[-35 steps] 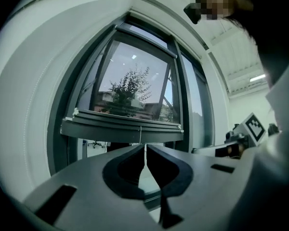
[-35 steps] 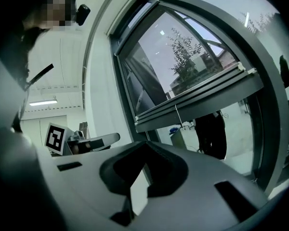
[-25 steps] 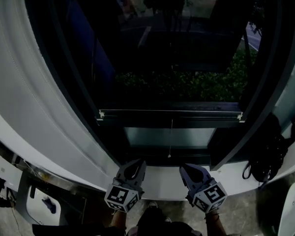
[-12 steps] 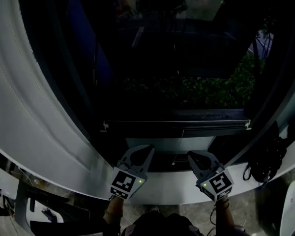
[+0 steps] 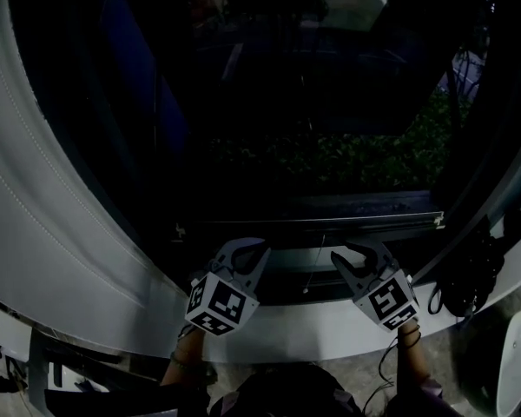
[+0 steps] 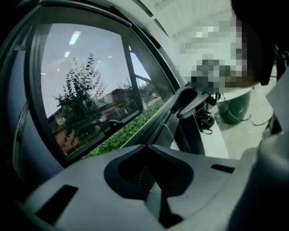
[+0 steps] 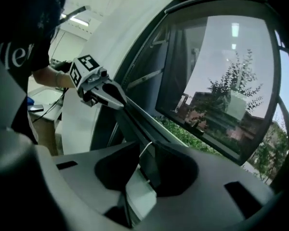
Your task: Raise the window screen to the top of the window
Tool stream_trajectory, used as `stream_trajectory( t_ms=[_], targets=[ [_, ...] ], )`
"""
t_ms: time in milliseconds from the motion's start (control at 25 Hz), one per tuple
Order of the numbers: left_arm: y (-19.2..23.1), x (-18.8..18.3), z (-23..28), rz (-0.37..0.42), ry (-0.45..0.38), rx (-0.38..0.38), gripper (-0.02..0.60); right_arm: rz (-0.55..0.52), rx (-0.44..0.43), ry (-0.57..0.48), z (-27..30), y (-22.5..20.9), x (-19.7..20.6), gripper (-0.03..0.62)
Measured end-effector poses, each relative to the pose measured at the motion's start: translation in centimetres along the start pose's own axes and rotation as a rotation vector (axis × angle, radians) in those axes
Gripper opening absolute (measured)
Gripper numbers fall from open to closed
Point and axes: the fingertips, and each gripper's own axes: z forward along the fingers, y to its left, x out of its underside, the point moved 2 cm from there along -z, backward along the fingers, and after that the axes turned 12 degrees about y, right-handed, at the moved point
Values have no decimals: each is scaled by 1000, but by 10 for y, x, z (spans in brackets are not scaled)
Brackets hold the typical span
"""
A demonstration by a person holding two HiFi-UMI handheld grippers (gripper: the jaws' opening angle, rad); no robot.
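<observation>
In the head view we count two grippers, one window and one screen bar. The screen bar [image 5: 308,223] lies low in the window [image 5: 269,102], near its bottom edge, with its long axis running left to right. The left gripper [image 5: 243,248] and right gripper [image 5: 360,252] sit just below it, above the white sill [image 5: 304,324].

In the left gripper view, we see the jaws tip to tip with nothing between them.

In the right gripper view, the jaws stand narrowly apart. The bar and one thin cord [image 7: 145,149] show through the gap.
</observation>
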Motion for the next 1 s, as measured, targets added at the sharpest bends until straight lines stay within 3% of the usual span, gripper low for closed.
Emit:
stream_trajectory(
  t_ms=[120,360,520,720,1000],
  targets=[
    [1,2,8,55,56,25,9,-94,13,77,9,-10,6,84],
    [5,2,19,136,165,43,40,-231,6,112,9,-25,7,84],
    [7,1,25,232,253,25,41,-339,-1,158,12,-33,11,84],
    [2,5,34,404,374,31,43,-473,-71,247,22,-27,16,83],
    [0,3,37,422,435,74,40,-433,-82,249,27,-26,16,60]
  ],
)
